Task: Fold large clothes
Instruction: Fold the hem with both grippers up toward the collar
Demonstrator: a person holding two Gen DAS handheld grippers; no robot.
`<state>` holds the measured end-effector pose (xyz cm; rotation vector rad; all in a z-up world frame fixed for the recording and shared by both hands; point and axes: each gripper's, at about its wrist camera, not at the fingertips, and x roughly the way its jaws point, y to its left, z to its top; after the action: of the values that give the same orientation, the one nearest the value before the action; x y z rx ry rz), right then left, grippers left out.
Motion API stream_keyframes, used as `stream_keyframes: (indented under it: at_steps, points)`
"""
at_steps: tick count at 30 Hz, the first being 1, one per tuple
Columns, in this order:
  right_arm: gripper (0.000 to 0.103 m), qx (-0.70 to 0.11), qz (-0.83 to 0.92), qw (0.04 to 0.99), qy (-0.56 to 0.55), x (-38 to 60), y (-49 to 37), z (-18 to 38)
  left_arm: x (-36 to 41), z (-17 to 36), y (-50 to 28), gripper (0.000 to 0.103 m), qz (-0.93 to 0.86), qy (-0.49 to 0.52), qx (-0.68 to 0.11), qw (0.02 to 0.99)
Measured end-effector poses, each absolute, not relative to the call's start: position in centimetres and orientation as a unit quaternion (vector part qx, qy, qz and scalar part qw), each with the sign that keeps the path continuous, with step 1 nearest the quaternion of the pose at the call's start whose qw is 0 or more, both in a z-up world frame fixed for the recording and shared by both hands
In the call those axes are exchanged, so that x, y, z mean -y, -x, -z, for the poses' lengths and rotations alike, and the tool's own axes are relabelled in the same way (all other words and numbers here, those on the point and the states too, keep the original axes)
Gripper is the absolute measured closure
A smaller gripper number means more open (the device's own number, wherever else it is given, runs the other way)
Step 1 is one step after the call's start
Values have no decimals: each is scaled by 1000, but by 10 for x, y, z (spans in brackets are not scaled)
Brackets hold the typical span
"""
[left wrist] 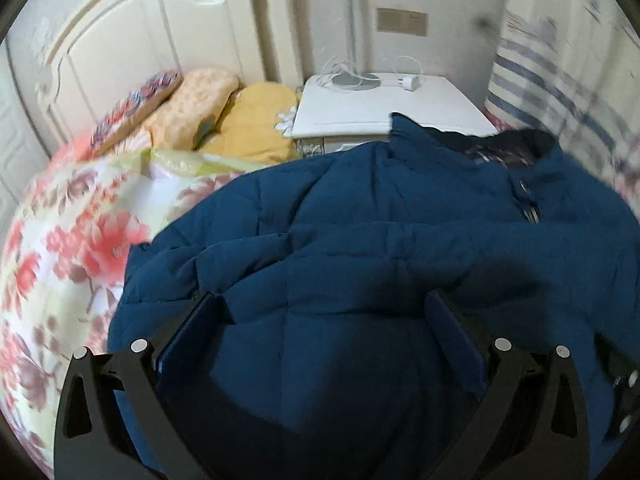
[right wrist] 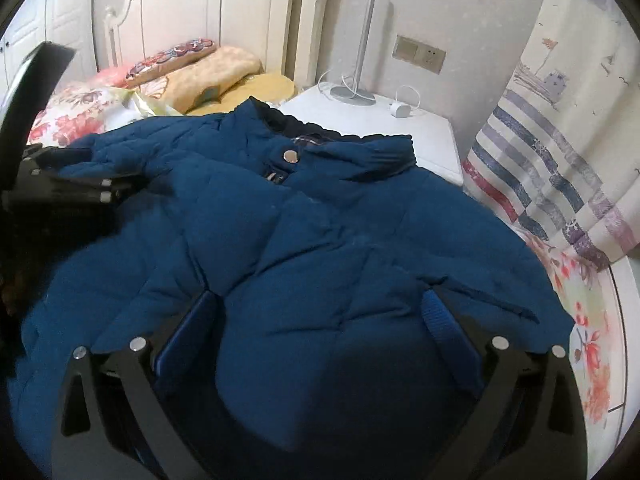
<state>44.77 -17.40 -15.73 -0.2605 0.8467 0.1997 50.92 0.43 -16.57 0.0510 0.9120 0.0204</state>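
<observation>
My left tongs (left wrist: 320, 320) and my right tongs (right wrist: 320, 316) both stand released, jaws spread wide, each hanging low over the puffy quilted teal-blue winter jacket (right wrist: 304, 240). The jacket lies spread on the bed, under and ahead of both tongs, its dark-trimmed collar (right wrist: 320, 136) at the far end from me and a round metal snap button (right wrist: 289, 155) just below it. Nothing is pinched yet; whether the pads brush the padding I cannot tell.

I judge this to be the start of a fold: the coat is laid out, its front shut, and I am picking grip points near the hem end. The next move calls for closing each tongs on a thick edge of fabric, deep enough that the slippery padding does not squirm out, then carrying it toward the collar.

The right view shows my left tongs off to its left, lying over the jacket's sleeve side, plus the collar and snap sharply. The left view is blurred, but it alone shows a sleeve (left wrist: 360, 240) folded across the body, and more of the pink floral quilt (left wrist: 72, 248) to the left of the tongs. Both show the white bedside surface (right wrist: 400, 128) beyond the collar.
</observation>
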Motion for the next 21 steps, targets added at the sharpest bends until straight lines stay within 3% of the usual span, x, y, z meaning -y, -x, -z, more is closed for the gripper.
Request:
stream_keyframes:
  at_steps: [4,7,11,14,16,19,21]
  points:
    - [3,-414,-81,900,114,197,-451,135,0,166,-507,4,-19,-41,-433,900]
    - [3,-407,-21,913,30,250,-450,123,2,166,-505,4,-21,-41,-431,901]
    - [2,-433,-19,898,-72,305,-453,157,4,167,-506,4,-25,-39,-429,902]
    - [3,-415,-4,909,-45,298,-446,149,5,167,-506,4,-29,-43,-427,903]
    - [3,-360,25,932,3,281,-428,133,5,167,-506,4,-29,-42,-427,903]
    - [3,-288,-19,956,53,247,-404,102,5,166,-506,4,-29,-40,-426,903]
    - [3,-285,-49,953,91,217,-396,98,4,166,-505,4,-30,-43,-425,904]
